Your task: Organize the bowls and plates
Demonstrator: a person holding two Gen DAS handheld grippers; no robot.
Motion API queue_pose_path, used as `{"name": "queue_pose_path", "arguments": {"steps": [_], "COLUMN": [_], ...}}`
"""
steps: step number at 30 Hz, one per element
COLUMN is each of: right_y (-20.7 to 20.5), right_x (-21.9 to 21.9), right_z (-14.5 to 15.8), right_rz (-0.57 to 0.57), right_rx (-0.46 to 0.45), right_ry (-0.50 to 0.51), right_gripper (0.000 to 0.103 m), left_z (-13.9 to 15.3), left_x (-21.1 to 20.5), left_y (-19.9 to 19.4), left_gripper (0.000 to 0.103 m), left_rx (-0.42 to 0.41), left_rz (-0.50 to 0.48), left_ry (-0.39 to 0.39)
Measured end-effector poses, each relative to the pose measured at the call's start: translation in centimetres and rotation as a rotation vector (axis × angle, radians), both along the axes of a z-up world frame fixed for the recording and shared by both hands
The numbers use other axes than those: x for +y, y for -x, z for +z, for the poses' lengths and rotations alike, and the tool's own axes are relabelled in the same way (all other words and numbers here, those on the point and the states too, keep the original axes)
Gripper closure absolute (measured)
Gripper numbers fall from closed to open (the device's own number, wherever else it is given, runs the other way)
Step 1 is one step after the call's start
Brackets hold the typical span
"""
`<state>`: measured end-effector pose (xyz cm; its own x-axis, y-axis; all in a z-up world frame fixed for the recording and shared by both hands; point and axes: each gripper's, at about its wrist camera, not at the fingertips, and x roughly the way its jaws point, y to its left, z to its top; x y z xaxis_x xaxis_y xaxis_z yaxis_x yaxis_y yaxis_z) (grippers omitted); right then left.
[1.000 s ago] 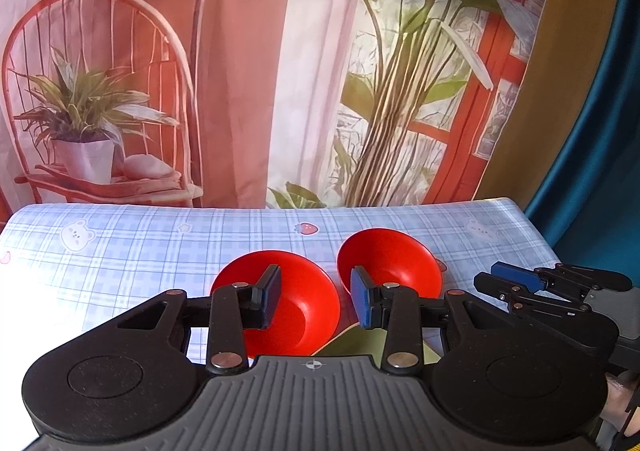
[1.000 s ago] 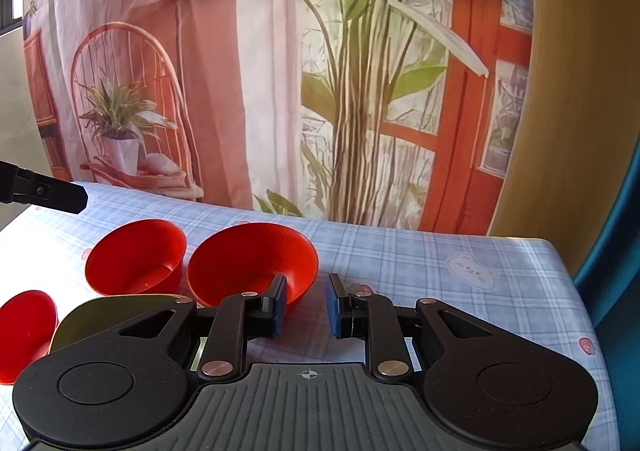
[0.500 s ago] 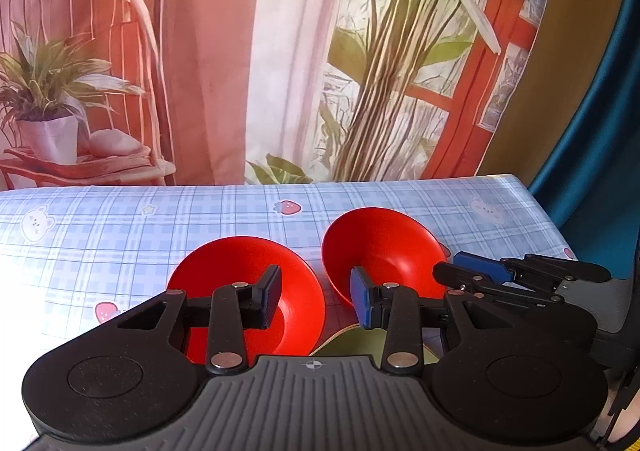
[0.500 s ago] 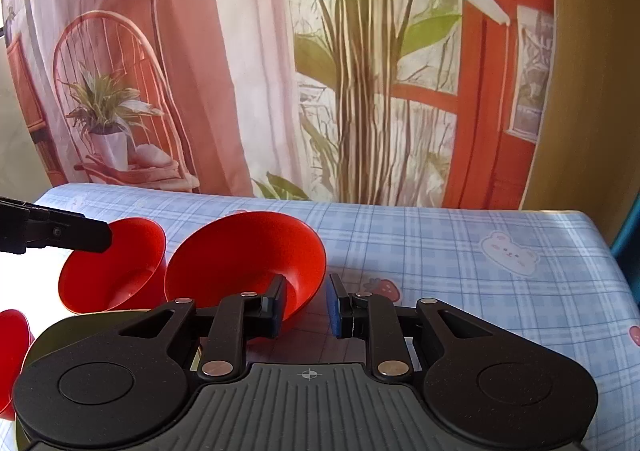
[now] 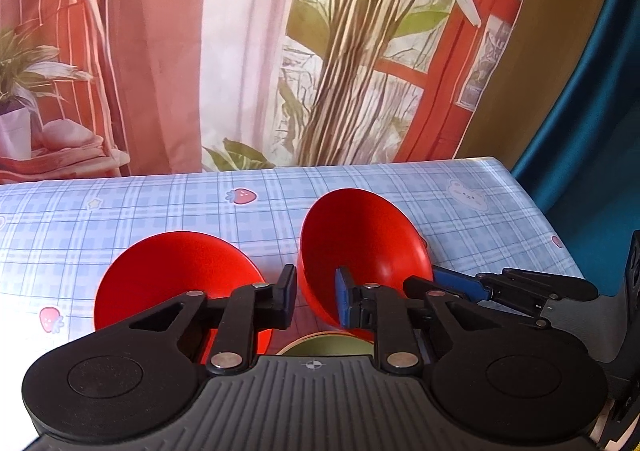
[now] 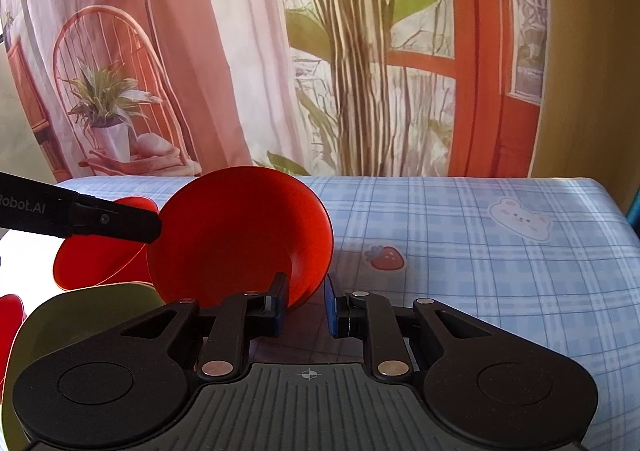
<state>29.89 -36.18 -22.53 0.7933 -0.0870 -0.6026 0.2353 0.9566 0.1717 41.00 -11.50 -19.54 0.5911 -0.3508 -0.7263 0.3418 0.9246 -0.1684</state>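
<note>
Behind the counter (image 5: 460, 211), with its blue checked cloth, a printed backdrop of plants and a red window frame is hung. Through the left wrist camera, the left gripper (image 5: 316, 301) is seen with its fingers clamped on the near rim of a tilted red bowl (image 5: 372, 235), one pad outside the wall and one inside. A second red bowl (image 5: 176, 275) is seen just left of it, flat on the cloth, and an olive plate (image 5: 324, 345) is partly hidden under the gripper. The right gripper (image 5: 448, 283) is seen at the bowl's right edge.

Through the right wrist camera, the same tilted bowl is seen gripped at its lower rim between the right gripper's fingers, which are closing; whether the pads press fully probably cannot be judged from this angle. The left gripper's finger is seen at the bowl's left rim. A third red dish (image 6: 10, 315) is cut off at the left edge.
</note>
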Motion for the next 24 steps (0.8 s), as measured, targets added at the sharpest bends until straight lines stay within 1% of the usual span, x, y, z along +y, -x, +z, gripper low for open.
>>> {"name": "queue_pose_path", "arguments": {"steps": [5,11,18,24], "right_y": [0.2,0.6,1.8,3.4], "right_x": [-0.2,-0.4,-0.2,0.6], "right_z": [-0.2,0.1,2.0,4.3], "right_rz": [0.001,-0.012,-0.020,-0.019], "right_rx": [-0.008,-0.017,-0.037,-0.068], "right_ry": [-0.013,-0.028,-0.005,0.010], "right_gripper": [0.086,0.087,0.087,0.087], "left_z": [-0.4,0.0,1.6,3.5], "left_x": [-0.7,-0.9,-1.0,-0.7], "left_y": [-0.2,0.1,1.6,3.4], "left_gripper": [0.086,0.086,0.086,0.086], "left_rx": [-0.017,-0.024,-0.051,-0.075], "left_rz": [0.000,-0.014,-0.032,-0.041], "left_ry": [-0.020,-0.033,-0.030,-0.030]}}
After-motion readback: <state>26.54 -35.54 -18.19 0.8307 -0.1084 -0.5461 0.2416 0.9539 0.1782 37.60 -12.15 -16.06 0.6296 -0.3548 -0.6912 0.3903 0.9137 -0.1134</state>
